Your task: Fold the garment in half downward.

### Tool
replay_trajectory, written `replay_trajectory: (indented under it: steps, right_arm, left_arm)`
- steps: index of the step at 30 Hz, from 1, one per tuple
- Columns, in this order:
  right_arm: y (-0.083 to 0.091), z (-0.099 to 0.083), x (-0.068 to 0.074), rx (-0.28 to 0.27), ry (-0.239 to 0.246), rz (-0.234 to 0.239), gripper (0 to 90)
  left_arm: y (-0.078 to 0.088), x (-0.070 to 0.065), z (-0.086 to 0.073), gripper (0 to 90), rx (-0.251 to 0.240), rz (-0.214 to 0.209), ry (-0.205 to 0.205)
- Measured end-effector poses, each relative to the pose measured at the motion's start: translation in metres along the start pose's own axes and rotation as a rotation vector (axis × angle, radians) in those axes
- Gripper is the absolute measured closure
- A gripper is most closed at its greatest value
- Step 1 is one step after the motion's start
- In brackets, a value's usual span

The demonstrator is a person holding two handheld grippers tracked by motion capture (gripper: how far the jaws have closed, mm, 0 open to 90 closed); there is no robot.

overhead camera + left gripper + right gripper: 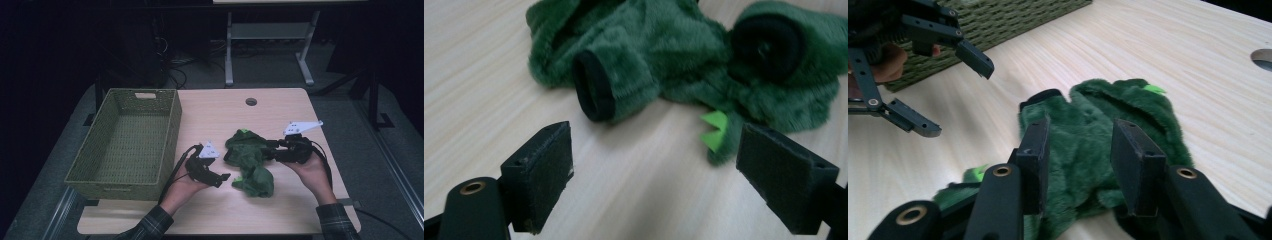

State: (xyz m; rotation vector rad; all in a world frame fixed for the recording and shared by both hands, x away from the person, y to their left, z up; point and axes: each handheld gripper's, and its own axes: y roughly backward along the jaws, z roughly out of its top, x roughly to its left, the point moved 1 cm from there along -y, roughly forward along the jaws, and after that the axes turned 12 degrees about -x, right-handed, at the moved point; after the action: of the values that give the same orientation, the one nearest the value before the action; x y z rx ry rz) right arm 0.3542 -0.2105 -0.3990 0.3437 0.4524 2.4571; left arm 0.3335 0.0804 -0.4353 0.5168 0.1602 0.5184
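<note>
High view shows a green fuzzy garment (250, 160), perhaps a small costume, lying crumpled on the tabletop (280, 210) between the two hands, to the right of the woven basket (125, 145). The right claw (272, 151) lies at the right edge of the garment and points left into it; it is the nearer one. In the right gripper view its jaws stand partly apart, with the green fabric (1083, 145) lying under and between them, but the pads do not press on it, so I judge it as open and not gripping. The left claw (224, 179) is just beside the lower left part of the garment, apart from it, with jaws wide open over bare wood in the left gripper view. There a sleeve with a black cuff (594, 92) points toward this claw, and a bright green spike (715, 130) sticks out from the fabric. The long axis of the garment runs roughly from far to near, slightly slanted. The basket is empty.
</note>
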Motion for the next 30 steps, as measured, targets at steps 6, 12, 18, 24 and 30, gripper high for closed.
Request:
replay_trajectory:
  steps: [6, 12, 18, 24, 30]
  right_arm:
    - [-0.007, 0.006, -0.012, 0.002, -0.001, -0.014, 58.3]
    - [-0.021, 0.012, -0.028, 0.036, 0.003, -0.044, 58.3]
    - [-0.042, 0.006, -0.045, 0.089, -0.015, -0.061, 57.9]
    - [-0.058, -0.002, -0.06, 0.13, -0.024, -0.072, 58.2]
    - [-0.069, -0.017, -0.077, 0.157, -0.052, -0.08, 57.9]
  left_arm:
    - [-0.012, 0.011, 0.015, 17.4, -0.018, -0.003, -0.011]
    - [-0.026, 0.028, 0.03, 22.6, -0.022, 0.029, -0.033]
    - [-0.046, 0.048, 0.038, 31.3, -0.017, 0.059, -0.015]
    - [-0.066, 0.065, 0.036, 39.1, -0.01, 0.054, 0.0]
    - [-0.086, 0.074, 0.032, 42.0, 0.027, 0.035, -0.002]
